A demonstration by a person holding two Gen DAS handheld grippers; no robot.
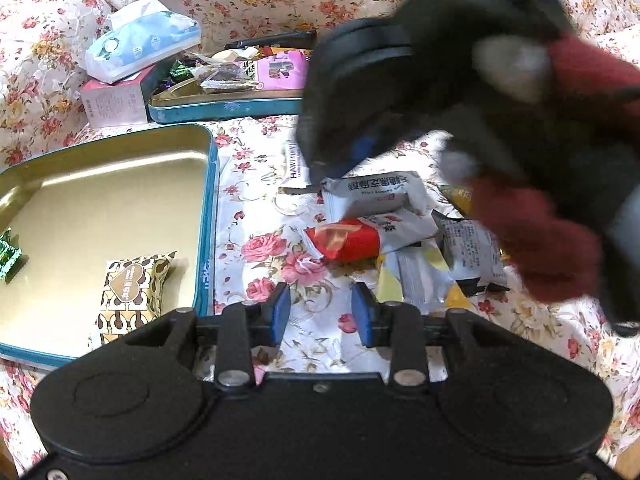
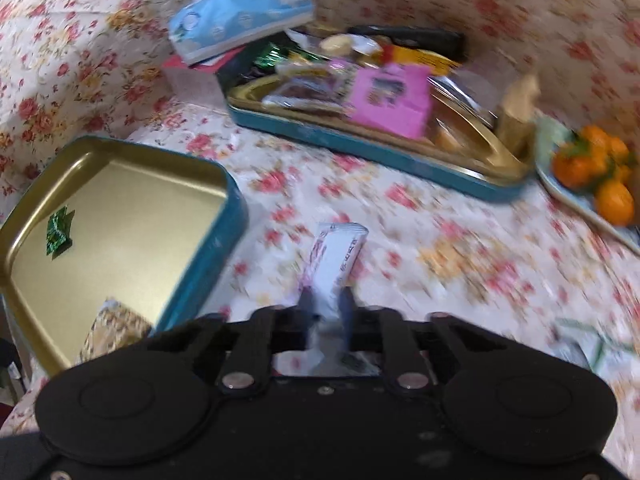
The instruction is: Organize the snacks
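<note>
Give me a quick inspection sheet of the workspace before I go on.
Surface: floral tablecloth, snack packets loose on it.
Job's things: near tin tray holds a green candy and a patterned packet; far tin tray is full.
Clutter: tissue pack, plate of oranges.
Grippers: left hand-held gripper open, empty; right hand-held gripper shut on a white snack bar.
Cables: nothing seen.
Surroundings: floral-covered cushions.

Rose-patterned cloth [image 1: 256,168], teal gold-lined tin [image 1: 210,216], red snack packet [image 1: 344,242], blue-padded left claw [image 1: 320,314].
</note>
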